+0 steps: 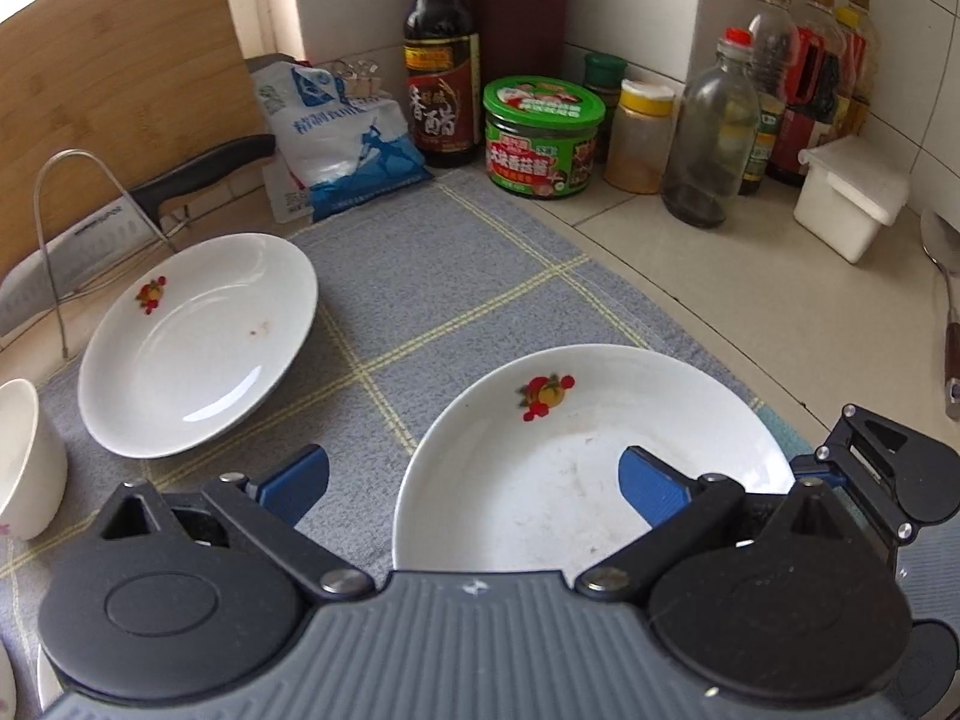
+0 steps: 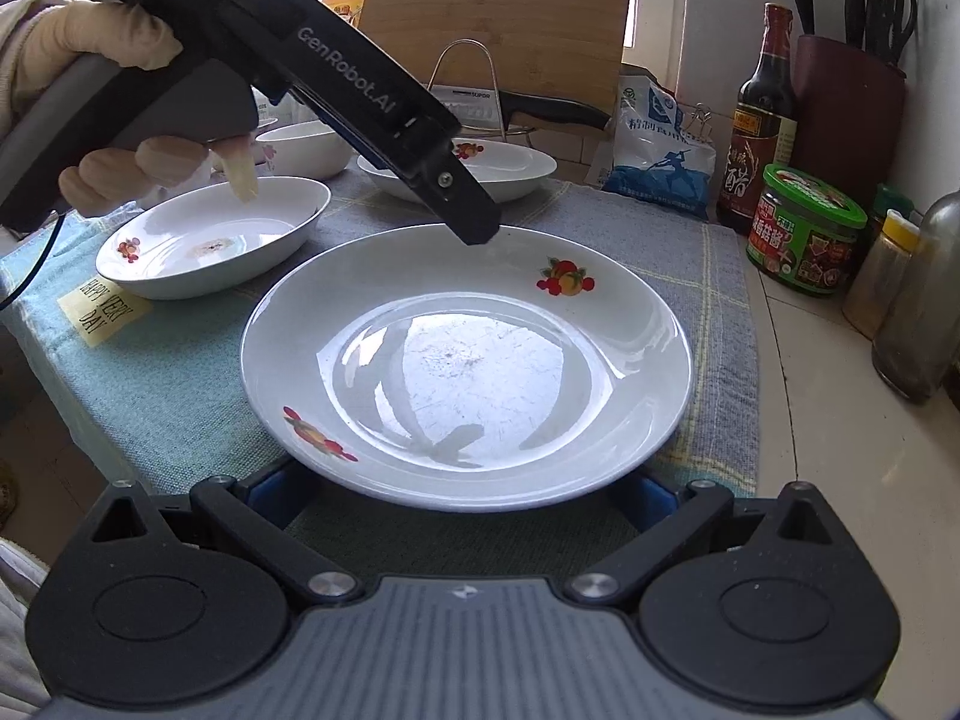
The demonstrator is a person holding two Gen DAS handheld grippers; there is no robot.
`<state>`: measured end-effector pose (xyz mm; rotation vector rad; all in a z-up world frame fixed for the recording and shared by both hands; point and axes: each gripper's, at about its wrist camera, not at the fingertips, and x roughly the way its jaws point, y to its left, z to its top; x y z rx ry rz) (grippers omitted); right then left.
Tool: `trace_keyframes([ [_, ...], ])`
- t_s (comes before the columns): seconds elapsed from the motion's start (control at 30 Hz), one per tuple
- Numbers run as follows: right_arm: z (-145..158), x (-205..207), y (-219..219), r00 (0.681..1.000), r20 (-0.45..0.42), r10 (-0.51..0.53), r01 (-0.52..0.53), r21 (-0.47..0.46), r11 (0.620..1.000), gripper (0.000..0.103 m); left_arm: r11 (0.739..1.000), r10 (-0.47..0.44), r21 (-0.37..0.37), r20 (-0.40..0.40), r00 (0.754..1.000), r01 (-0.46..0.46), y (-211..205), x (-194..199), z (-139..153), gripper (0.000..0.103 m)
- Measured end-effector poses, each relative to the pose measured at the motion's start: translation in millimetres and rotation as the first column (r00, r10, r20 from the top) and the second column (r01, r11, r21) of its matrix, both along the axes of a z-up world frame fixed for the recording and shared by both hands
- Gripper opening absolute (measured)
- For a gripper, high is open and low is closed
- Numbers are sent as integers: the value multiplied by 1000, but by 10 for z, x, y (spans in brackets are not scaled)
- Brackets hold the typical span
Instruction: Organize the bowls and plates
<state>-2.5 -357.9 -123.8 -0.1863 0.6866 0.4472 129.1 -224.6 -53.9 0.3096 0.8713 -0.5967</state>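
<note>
A large white plate (image 2: pixel 468 360) with fruit prints lies on the grey-blue cloth (image 2: pixel 180 372); it also shows in the left wrist view (image 1: pixel 570 450). My right gripper (image 2: pixel 468 489) is open, its blue fingers (image 2: pixel 270 492) reaching under the plate's near rim. My left gripper (image 1: pixel 474 480) is open above the plate's far rim, one finger (image 1: pixel 654 489) over the plate, and shows from the side in the right wrist view (image 2: pixel 474 222). A second plate (image 1: pixel 198 342) lies far left. A shallow dish (image 2: pixel 216 240) and a white bowl (image 2: pixel 303 147) sit at left.
A wire rack (image 1: pixel 78 228) with a cleaver (image 1: pixel 90 234) stands before a bamboo board (image 1: pixel 108 72). A salt bag (image 1: pixel 342 144), vinegar bottle (image 1: pixel 441 60), green jar (image 1: pixel 540 138), several bottles (image 1: pixel 708 138) and a white box (image 1: pixel 849 198) line the back wall. Knife block (image 2: pixel 846 102) at right.
</note>
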Motion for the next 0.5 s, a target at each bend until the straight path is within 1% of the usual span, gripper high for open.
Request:
trace_keyframes([
  [0.07, 4, 11, -6, 1000, -6, 5, -5, -2, 1000, 103, 999, -32, 2, -36, 999, 32, -58, 74, -60, 99],
  [0.13, 5, 26, -15, 1000, -9, 9, -9, -3, 1000, 103, 998, -58, 7, -66, 996, 59, -107, 132, -106, 94],
  [0.23, 9, 38, -15, 1000, -14, 14, -14, -5, 1000, 103, 994, -101, 19, -113, 988, 103, -168, 213, -167, 88],
  [0.37, 10, 37, -19, 1000, -14, 19, -19, -6, 1000, 103, 990, -131, 37, -166, 977, 139, -203, 316, -227, 87],
  [0.43, 13, 41, -18, 1000, -17, 21, -21, -6, 1000, 103, 988, -138, 40, -203, 969, 150, -198, 365, -264, 78],
  [0.5, 14, 42, -17, 1000, -17, 23, -23, -7, 1000, 103, 987, -143, 40, -243, 959, 157, -193, 414, -305, 76],
])
